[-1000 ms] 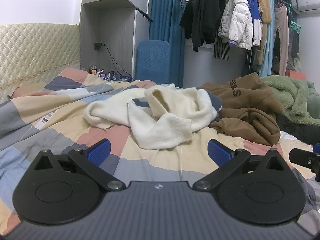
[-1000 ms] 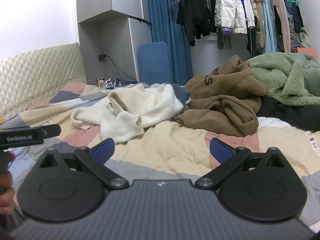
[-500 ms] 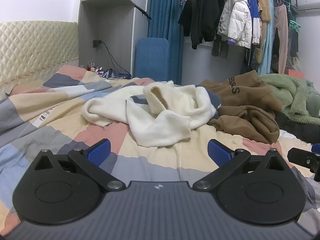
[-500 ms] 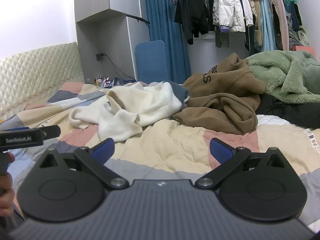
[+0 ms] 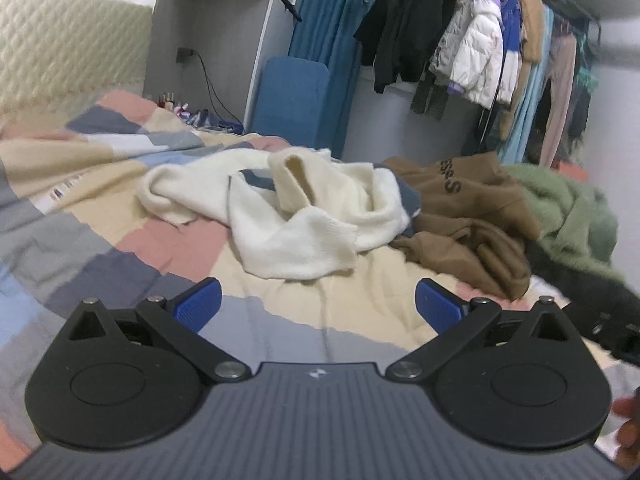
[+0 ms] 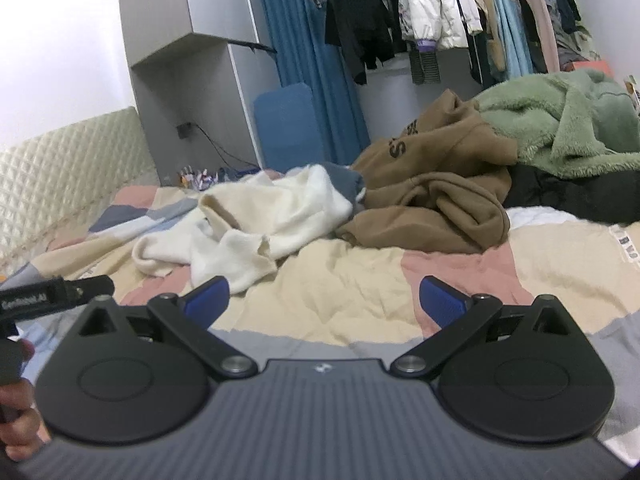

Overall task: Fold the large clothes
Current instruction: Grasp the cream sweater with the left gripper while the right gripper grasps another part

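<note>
1. Two fisheye views looked across a bed (image 5: pixel 100 208) covered by a patchwork quilt of cream, pink, grey and blue blocks.
2. Behind the bed stood a quilted cream headboard (image 6: pixel 68 168), a grey wall cabinet (image 6: pixel 180 92), a blue curtain (image 5: pixel 324 28) and a rail of hanging clothes (image 5: pixel 480 48), among them a white puffer jacket (image 6: pixel 428 4).
3. On the quilt lay the crumpled cream sweater (image 5: pixel 296 216), unfolded, with a grey-blue patch at its right edge.
4. Just beside it, touching on its right, sat a heaped brown hoodie (image 6: pixel 436 196), then a green fleece garment (image 6: pixel 560 128) lying over something black (image 6: pixel 580 196).
5. Dark letters ran across the brown hoodie; only an "S" read clearly.
6. In the right wrist view, white lettering marked the other tool's black bar at the left edge, too blurred to read.
7. The left claw (image 5: pixel 318 306) was spread wide, its blue pads (image 5: pixel 198 306) over the quilt, holding nothing, short of the sweater.
8. The right claw (image 6: pixel 326 300) was likewise spread wide and empty, over the quilt near the sweater's closest cuff.
9. Part of a person's hand (image 6: pixel 18 428) gripped a handle at the lower left of the right wrist view.
</note>
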{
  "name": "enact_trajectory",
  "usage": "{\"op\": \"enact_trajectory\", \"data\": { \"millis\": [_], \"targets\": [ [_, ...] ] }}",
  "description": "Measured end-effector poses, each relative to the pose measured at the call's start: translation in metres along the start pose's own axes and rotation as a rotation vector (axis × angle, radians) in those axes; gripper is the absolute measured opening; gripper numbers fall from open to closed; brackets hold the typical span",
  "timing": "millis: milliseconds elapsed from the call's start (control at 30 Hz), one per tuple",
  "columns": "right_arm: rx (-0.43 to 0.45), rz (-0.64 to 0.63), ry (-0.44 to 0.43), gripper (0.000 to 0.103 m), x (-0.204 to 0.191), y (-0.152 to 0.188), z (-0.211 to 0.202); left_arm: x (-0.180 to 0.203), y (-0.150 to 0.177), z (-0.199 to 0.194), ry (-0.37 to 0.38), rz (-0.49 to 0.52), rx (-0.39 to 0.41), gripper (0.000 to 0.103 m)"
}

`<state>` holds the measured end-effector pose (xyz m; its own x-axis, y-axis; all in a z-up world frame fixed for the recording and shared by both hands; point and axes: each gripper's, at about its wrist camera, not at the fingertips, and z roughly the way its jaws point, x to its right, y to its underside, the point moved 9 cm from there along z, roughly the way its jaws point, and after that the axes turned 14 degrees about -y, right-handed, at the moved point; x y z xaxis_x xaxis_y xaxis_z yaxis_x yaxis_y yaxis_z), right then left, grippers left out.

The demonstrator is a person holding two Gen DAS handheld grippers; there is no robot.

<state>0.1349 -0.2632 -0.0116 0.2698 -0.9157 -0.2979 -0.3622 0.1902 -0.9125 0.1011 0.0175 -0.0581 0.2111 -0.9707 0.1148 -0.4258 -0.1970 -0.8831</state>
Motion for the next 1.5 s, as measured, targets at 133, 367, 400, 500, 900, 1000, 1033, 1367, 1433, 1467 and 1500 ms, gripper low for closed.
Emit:
{"op": "enact_trajectory", "data": {
  "millis": [133,367,400,500,900,1000,1033,1367,1433,1467,1500],
  "targets": [
    [-0.005,0.089,-0.009,0.103,0.007,0.001,0.012,-0.003,-0.004,0.011,-0.001,-0.024,-0.006,0.103],
    [-0.032,0.169,-0.036,0.103,0.016,-0.017,0.044,0.007,-0.019,0.058,0.021,-0.004,-0.054,0.103],
    [-0.040,0.171,-0.036,0.103,0.017,-0.020,0.051,0.011,-0.022,0.064,0.019,0.016,-0.046,0.103],
    [-0.051,0.172,-0.046,0.103,0.018,-0.027,0.075,0.023,-0.029,0.085,0.018,0.076,-0.025,0.103],
    [-0.046,0.329,-0.141,0.103,0.031,-0.032,0.198,0.051,-0.030,0.201,0.082,0.063,-0.085,0.103],
    [-0.037,0.314,-0.139,0.103,0.038,-0.030,0.232,0.055,-0.024,0.230,0.070,0.046,-0.081,0.103],
    [-0.046,0.315,-0.141,0.103,0.041,-0.028,0.245,0.056,-0.022,0.238,0.068,0.044,-0.079,0.103],
    [-0.089,0.483,-0.273,0.089,0.073,-0.014,0.342,0.072,0.005,0.305,0.117,-0.088,-0.150,0.100],
    [-0.122,0.493,-0.258,0.075,0.077,-0.009,0.360,0.074,0.008,0.312,0.094,-0.081,-0.160,0.094],
    [-0.127,0.501,-0.254,0.073,0.078,-0.009,0.365,0.074,0.010,0.317,0.074,-0.087,-0.176,0.089],
    [-0.124,0.512,-0.262,0.071,0.078,-0.009,0.372,0.072,0.012,0.323,0.053,-0.102,-0.197,0.084]
  ]
}}
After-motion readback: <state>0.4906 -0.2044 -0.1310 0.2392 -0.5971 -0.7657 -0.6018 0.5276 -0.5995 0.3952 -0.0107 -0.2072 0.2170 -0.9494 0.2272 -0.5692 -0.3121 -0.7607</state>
